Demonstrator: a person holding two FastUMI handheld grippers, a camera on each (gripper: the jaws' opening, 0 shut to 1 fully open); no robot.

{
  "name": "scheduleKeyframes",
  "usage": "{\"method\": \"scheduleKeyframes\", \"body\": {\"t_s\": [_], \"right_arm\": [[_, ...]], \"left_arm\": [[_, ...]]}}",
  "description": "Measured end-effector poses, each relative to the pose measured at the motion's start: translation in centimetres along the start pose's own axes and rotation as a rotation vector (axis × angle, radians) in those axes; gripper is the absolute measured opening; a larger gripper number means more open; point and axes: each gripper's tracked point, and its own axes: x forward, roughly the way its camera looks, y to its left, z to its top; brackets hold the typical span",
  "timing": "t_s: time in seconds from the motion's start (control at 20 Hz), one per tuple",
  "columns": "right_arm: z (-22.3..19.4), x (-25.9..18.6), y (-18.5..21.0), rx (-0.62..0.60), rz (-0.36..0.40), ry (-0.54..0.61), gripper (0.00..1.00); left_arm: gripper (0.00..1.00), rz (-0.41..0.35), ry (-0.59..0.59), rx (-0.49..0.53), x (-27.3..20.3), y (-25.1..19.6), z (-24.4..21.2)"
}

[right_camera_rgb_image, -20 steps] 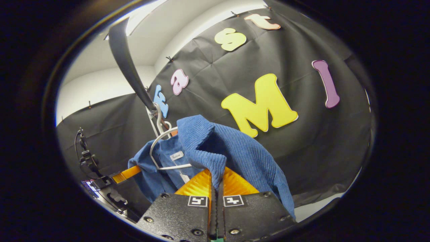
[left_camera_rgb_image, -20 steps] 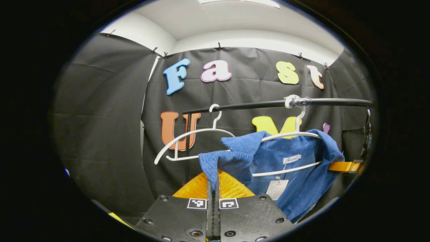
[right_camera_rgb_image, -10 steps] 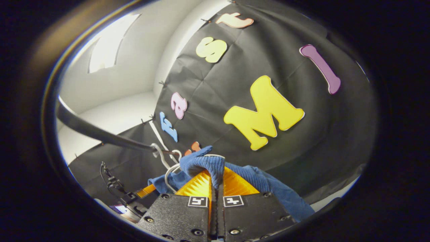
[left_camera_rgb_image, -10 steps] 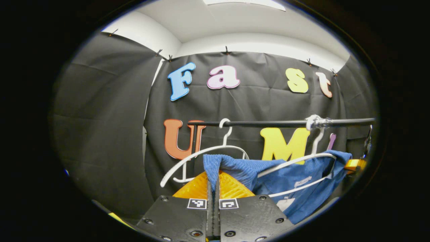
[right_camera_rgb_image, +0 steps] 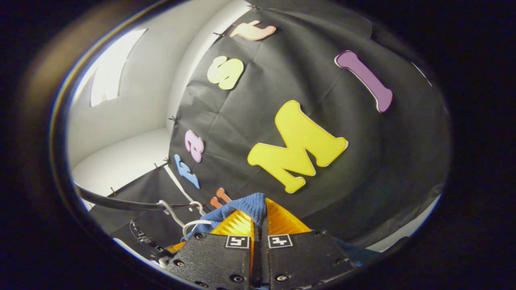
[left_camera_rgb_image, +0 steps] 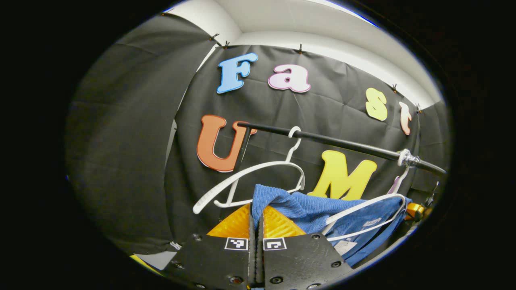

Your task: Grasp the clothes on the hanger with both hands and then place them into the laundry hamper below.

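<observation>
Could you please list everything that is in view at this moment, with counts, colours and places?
Garment: one, blue, pinched at both shoulders, draped over the right-hand hanger.
Hangers: two, white; the bare one on the rail's left, the other under the garment.
Rail: one, black, across the cloth wall.
Tags: pale, inside the garment's collar.
Left gripper: shut on the garment's shoulder.
Right gripper: shut on the garment's other shoulder.
</observation>
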Motion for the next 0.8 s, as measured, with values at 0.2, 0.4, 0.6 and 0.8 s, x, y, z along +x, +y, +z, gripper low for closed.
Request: {"method": "scheduleKeyframes", "body": {"t_s": [0.2,0.4,0.6,0.8], "right_arm": [[-2.1,0.4,-2.4,0.055,-0.046,0.038,0.04],[-3.9,0.5,-3.5,0.1,-0.065,0.074,0.04],[-5.8,0.5,-4.7,0.123,-0.093,0.116,0.04],[-6.6,-0.2,-5.2,0.143,-0.118,0.135,0.04]], "left_arm": [[0.05,-0.007,0.01,0.016,0.2,0.5,-1.0],[0.05,0.01,0.042,-0.012,0.2,1.3,-2.9],[0.05,0.025,0.064,-0.036,-0.3,2.0,-4.7],[0.0,0.022,0.078,-0.052,-1.1,2.4,-6.3]]}}
